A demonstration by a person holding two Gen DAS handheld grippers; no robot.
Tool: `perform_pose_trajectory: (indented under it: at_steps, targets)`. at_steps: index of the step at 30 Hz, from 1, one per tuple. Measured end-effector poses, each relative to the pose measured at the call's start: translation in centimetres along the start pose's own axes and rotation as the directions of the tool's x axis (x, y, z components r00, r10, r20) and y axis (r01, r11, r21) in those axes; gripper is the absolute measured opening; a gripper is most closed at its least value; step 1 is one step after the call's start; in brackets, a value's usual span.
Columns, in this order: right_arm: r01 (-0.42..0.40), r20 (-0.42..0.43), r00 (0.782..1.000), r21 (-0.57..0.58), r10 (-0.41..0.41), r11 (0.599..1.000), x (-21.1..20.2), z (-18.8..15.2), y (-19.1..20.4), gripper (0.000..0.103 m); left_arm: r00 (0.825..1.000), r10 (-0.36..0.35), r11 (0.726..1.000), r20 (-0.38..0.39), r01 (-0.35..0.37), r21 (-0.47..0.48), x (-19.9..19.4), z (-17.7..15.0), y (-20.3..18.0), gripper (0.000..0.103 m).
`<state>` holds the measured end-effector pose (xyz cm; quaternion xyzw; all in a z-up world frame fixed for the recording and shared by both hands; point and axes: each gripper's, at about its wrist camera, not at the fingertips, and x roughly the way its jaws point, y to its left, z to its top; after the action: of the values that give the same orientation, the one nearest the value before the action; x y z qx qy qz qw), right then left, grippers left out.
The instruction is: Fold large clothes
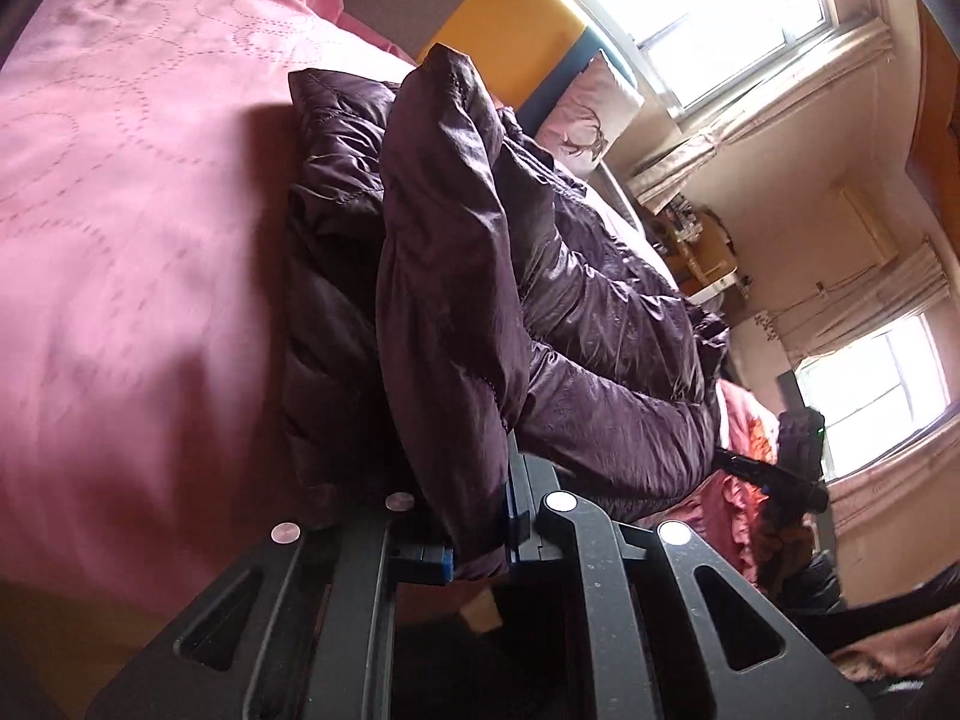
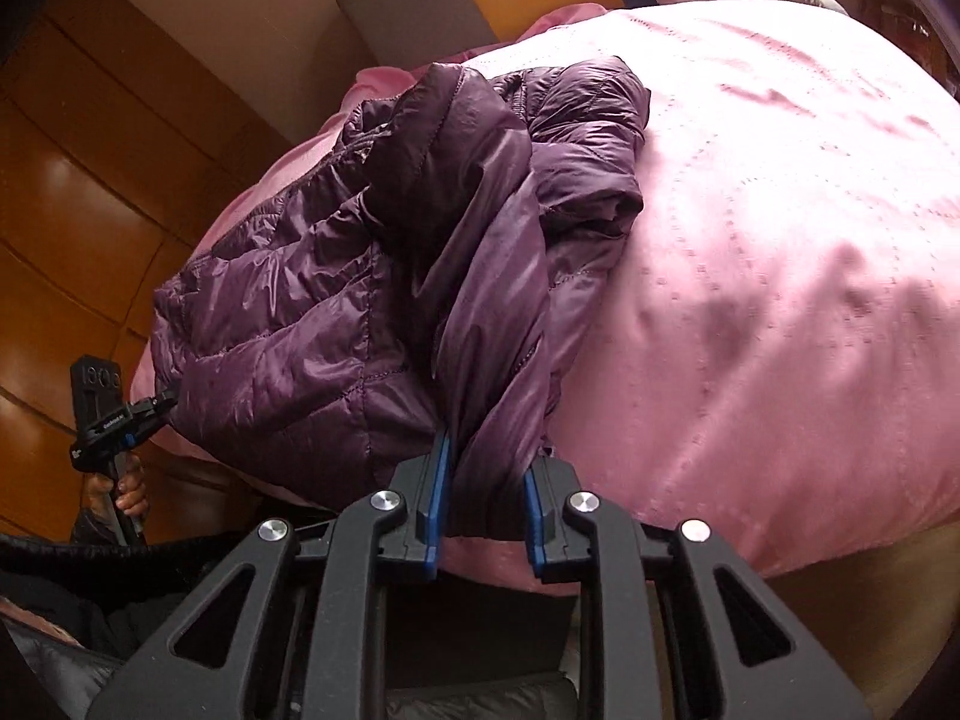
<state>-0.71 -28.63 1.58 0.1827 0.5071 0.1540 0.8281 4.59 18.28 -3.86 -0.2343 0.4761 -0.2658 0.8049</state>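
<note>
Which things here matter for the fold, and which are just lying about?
In the job:
- purple jacket
- left tool, shut on jacket
- right tool, shut on jacket
- pink bedspread, the work surface

Lying about:
- pillow
- curtains

Bright windows (image 1: 708, 18), pink bedspread (image 1: 120, 240), glossy wooden floor (image 2: 72, 210).

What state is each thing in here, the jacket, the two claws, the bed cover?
Jacket: bunched, lying on the bedspread, gripped at two spots.
Left gripper: shut on jacket.
Right gripper: shut on jacket.
Bedspread: spread out, slightly wrinkled.
</note>
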Motion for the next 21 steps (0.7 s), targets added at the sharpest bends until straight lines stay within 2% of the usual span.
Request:
perform_pose_trajectory:
  at_steps: [2, 3, 4, 5, 8, 11, 13, 14, 15, 16, 18, 20, 21]
  targets:
    - [0.096, 0.064, 0.994, -0.045, -0.093, 0.994, -0.7, 0.9, 1.2, 0.049, 0.996, 0.092, 0.996, 0.017, -0.092, 0.021, -0.5, -0.3, -0.4, 0.024]
    - [0.123, 0.107, 0.987, -0.065, -0.116, 0.99, -1.3, 1.4, 1.9, 0.05, 0.985, 0.165, 0.985, 0.052, -0.167, 0.049, -1.0, -0.2, -0.8, 0.038]
    - [0.15, 0.15, 0.979, -0.09, -0.135, 0.985, -2.0, 1.7, 2.7, 0.05, 0.975, 0.204, 0.976, 0.088, -0.21, 0.064, -1.2, 0.3, -1.4, 0.045]
    - [0.181, 0.191, 0.969, -0.126, -0.156, 0.975, -2.2, 2.3, 3.8, 0.05, 0.966, 0.227, 0.968, 0.127, -0.238, 0.084, -1.7, 0.5, -1.9, 0.045]
    - [0.267, 0.273, 0.941, -0.231, -0.201, 0.936, -1.7, 3.7, 6.8, 0.05, 0.96, 0.205, 0.961, 0.189, -0.235, 0.149, -2.4, 2.1, -3.7, 0.045]
    - [0.311, 0.288, 0.928, -0.245, -0.238, 0.918, 0.2, 5.1, 7.6, 0.055, 0.955, 0.207, 0.942, 0.211, -0.253, 0.222, -1.7, 3.1, -5.1, 0.049]
    - [0.353, 0.28, 0.919, -0.267, -0.278, 0.897, 2.3, 6.4, 7.9, 0.055, 0.953, 0.206, 0.933, 0.223, -0.26, 0.25, -0.7, 4.1, -5.4, 0.073]
    - [0.366, 0.277, 0.916, -0.277, -0.291, 0.888, 3.3, 6.5, 7.9, 0.054, 0.948, 0.215, 0.928, 0.236, -0.273, 0.252, -0.3, 4.4, -5.4, 0.076]
    - [0.376, 0.272, 0.914, -0.284, -0.302, 0.882, 4.0, 6.6, 8.1, 0.048, 0.944, 0.226, 0.926, 0.24, -0.285, 0.249, 0.0, 4.3, -4.9, 0.077]
    - [0.394, 0.265, 0.909, -0.292, -0.322, 0.871, 4.8, 6.8, 8.2, 0.032, 0.946, 0.238, 0.926, 0.222, -0.289, 0.241, 1.1, 5.1, -4.4, 0.077]
    - [0.418, 0.252, 0.902, -0.313, -0.35, 0.852, 5.7, 6.4, 7.8, 0.019, 0.947, 0.241, 0.928, 0.211, -0.289, 0.236, 1.3, 4.6, -4.0, 0.077]
    - [0.416, 0.247, 0.904, -0.324, -0.349, 0.85, 5.5, 5.7, 7.5, 0.012, 0.954, 0.237, 0.928, 0.181, -0.278, 0.249, 2.3, 4.7, -3.9, 0.062]
    - [0.421, 0.247, 0.902, -0.325, -0.354, 0.847, 5.6, 5.6, 7.4, 0.009, 0.956, 0.24, 0.923, 0.166, -0.278, 0.265, 2.9, 4.7, -3.9, 0.042]
